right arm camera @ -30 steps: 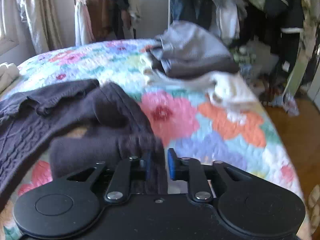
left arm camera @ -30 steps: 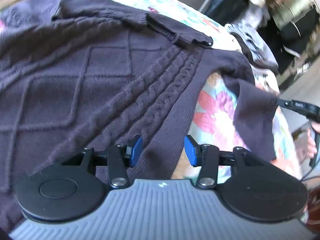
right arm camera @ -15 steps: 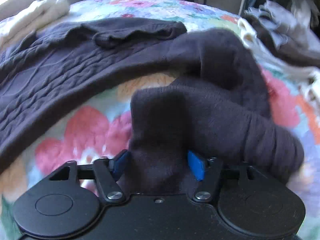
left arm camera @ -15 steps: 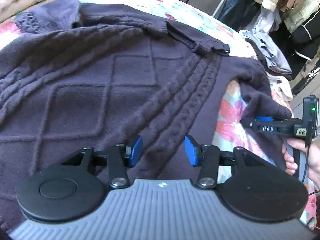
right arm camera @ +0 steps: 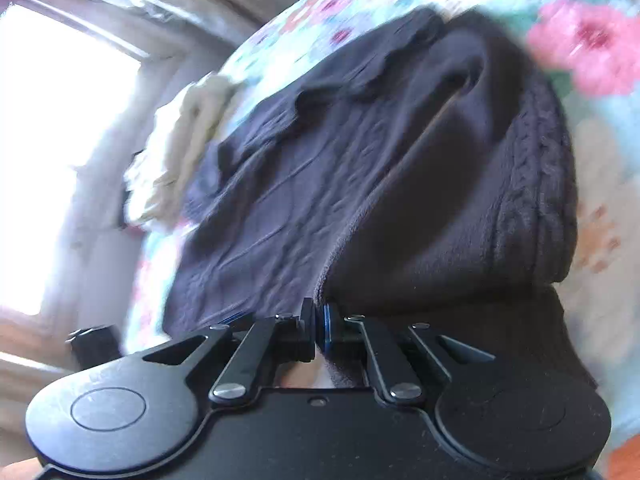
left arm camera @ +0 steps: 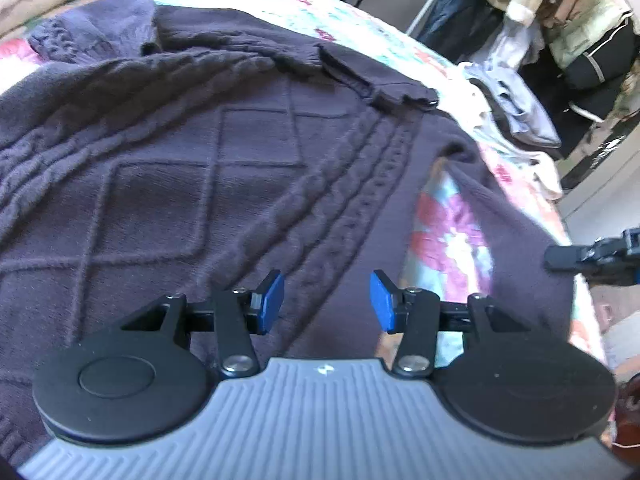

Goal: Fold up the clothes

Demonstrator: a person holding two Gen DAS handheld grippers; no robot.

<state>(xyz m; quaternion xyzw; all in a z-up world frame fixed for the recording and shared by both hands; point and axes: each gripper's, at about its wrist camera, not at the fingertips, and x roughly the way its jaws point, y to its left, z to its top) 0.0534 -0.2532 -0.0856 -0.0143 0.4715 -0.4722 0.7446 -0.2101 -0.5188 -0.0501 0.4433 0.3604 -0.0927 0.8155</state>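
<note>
A dark purple cable-knit sweater (left arm camera: 224, 168) lies spread on the floral quilt (left arm camera: 448, 236). My left gripper (left arm camera: 326, 300) is open and empty, hovering just above the sweater's lower body near its right edge. My right gripper (right arm camera: 318, 330) is shut on the sweater's sleeve (right arm camera: 460, 208) and holds it lifted, so the sleeve hangs folded over in front of the camera. In the left wrist view the sleeve (left arm camera: 516, 240) stretches to the right gripper (left arm camera: 592, 258) at the far right.
A cream blanket (right arm camera: 180, 148) lies at the head of the bed by a bright window. A pile of grey and white clothes (left arm camera: 516, 116) sits at the quilt's far right. Hanging clothes (left arm camera: 560, 8) fill the room's right side.
My right gripper has closed tight on the sleeve, lifted it and swung to face the sweater's body and window. My left gripper stays open over the sweater, hardly moved.
</note>
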